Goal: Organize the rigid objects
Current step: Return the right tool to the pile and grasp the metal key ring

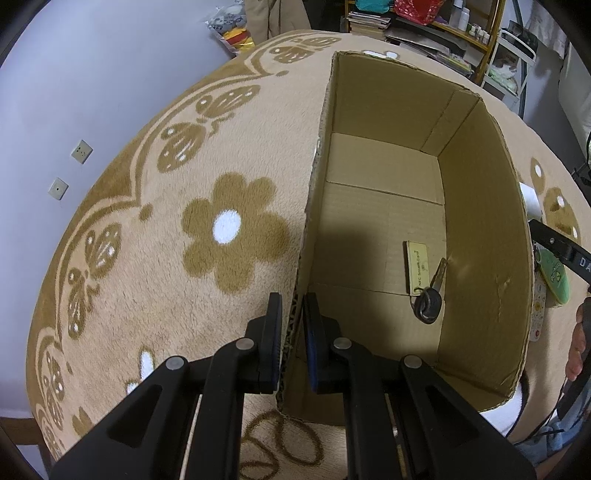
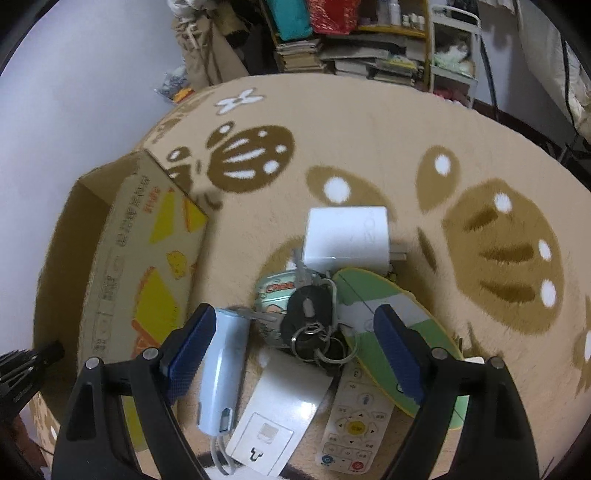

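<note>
Fleece blanket [image 1: 155, 206], tan with brown flowers and butterflies, covers the surface; cluttered bookshelves [image 1: 424, 26] stand at twelve o'clock. Left gripper [image 1: 292, 325] is clenched on the cardboard box [image 1: 484, 229] wall; a key with tag [image 1: 424, 280] lies inside. Right gripper [image 2: 295, 332], jaws spread wide, hovers over a key bunch [image 2: 310, 317], white charger [image 2: 347, 232] and remote control [image 2: 354, 417].

I am viewing a plain pale lavender wall [image 1: 92, 92] carrying two square sockets [image 1: 82, 151]; cluttered yellow-framed shelving [image 1: 436, 26] is standing behind the beige butterfly-patterned plush cover [image 2: 369, 129].
</note>
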Demonstrator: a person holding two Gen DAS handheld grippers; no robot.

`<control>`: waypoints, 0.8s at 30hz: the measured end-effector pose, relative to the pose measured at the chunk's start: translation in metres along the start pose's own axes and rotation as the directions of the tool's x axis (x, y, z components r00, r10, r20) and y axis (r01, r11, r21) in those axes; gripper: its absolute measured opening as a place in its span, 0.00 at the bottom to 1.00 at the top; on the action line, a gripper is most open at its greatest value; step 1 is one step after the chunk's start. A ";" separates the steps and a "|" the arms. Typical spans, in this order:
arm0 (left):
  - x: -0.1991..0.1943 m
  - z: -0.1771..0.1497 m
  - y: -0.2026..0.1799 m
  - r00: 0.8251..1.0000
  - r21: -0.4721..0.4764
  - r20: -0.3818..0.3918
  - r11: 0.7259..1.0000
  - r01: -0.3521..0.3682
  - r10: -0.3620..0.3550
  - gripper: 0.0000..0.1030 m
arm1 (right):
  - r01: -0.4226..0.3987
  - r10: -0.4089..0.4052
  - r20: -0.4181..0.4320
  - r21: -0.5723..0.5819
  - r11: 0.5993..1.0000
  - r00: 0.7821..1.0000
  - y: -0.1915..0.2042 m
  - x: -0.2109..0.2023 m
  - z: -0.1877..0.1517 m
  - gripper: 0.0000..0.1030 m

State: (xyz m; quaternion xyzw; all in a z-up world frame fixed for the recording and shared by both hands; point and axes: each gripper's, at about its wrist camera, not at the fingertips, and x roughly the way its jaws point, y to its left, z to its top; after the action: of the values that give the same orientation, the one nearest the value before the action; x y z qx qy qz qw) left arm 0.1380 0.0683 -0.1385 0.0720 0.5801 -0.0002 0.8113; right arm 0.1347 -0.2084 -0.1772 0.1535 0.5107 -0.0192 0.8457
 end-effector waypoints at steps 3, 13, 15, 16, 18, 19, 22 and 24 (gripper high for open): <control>0.000 0.000 0.000 1.000 0.001 0.000 1.000 -0.002 0.002 0.10 | -0.009 0.009 -0.006 0.036 0.999 1.000 -0.007 0.005 -0.001 0.89; 0.000 0.000 0.000 1.000 -0.005 -0.005 1.000 0.004 -0.004 0.10 | -0.066 0.067 -0.013 0.063 0.996 0.998 -0.009 0.012 0.000 0.57; 0.000 0.001 0.000 1.000 -0.010 -0.007 1.000 0.006 -0.006 0.10 | -0.035 0.036 -0.014 0.038 0.999 0.999 -0.008 0.014 -0.001 0.43; 0.000 0.001 0.000 1.000 -0.011 -0.008 1.000 0.007 -0.007 0.10 | -0.018 0.019 -0.010 0.032 0.999 1.000 -0.007 0.014 -0.001 0.39; -0.001 0.001 0.000 1.000 -0.011 -0.009 1.000 0.005 -0.005 0.10 | -0.020 0.020 -0.014 0.041 0.999 1.000 -0.010 0.015 -0.001 0.31; -0.001 0.001 -0.001 1.000 -0.012 -0.010 1.000 0.003 -0.004 0.10 | -0.026 0.026 -0.015 0.047 0.999 1.000 -0.011 0.015 -0.001 0.31; 0.000 0.002 -0.001 1.000 -0.012 -0.011 1.000 0.000 0.000 0.10 | -0.019 0.019 -0.007 0.049 0.999 1.000 -0.013 0.015 -0.002 0.30; 0.000 0.002 -0.002 1.000 -0.010 -0.011 1.000 -0.001 0.001 0.10 | -0.004 0.004 0.000 0.047 0.999 1.000 -0.011 0.017 -0.002 0.31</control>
State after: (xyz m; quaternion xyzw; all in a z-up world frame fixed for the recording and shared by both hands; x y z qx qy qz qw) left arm 0.1398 0.0665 -0.1378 0.0684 0.5847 0.0035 0.8084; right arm 0.1386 -0.2164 -0.1953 0.1743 0.5097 -0.0295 0.8420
